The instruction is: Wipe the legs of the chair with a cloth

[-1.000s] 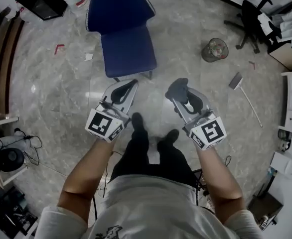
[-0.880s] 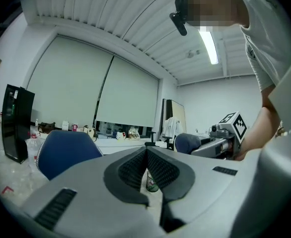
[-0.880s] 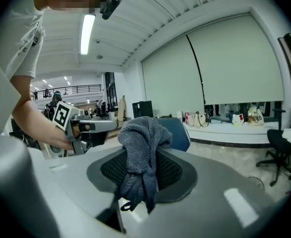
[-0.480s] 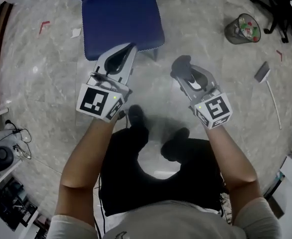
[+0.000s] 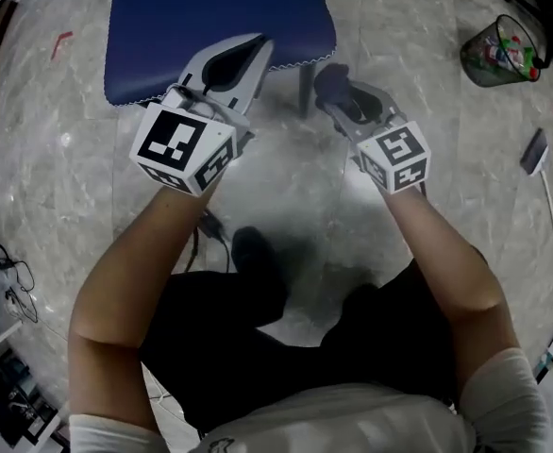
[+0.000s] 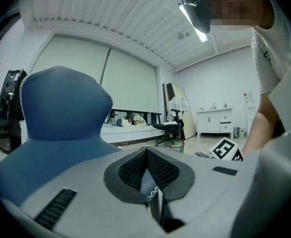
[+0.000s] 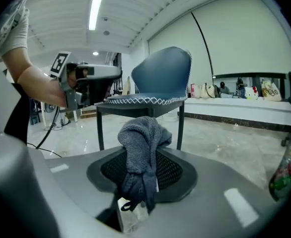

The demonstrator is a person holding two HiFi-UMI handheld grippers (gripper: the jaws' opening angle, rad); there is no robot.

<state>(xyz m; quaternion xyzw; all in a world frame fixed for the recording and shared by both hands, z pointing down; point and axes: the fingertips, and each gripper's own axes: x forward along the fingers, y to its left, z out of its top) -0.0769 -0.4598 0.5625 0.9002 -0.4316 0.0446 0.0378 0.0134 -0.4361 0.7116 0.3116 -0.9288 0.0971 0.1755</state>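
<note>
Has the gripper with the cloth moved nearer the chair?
Yes: the right gripper moved forward, and its cloth is now beside a chair leg.

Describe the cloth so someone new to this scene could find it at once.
Start at the blue chair; two grippers are held near its seat's front edge. The cloth is the dark grey knitted bundle pinched in the right gripper, sticking up beyond its jaws. It is the only soft thing there: the left gripper is shut on nothing.
</note>
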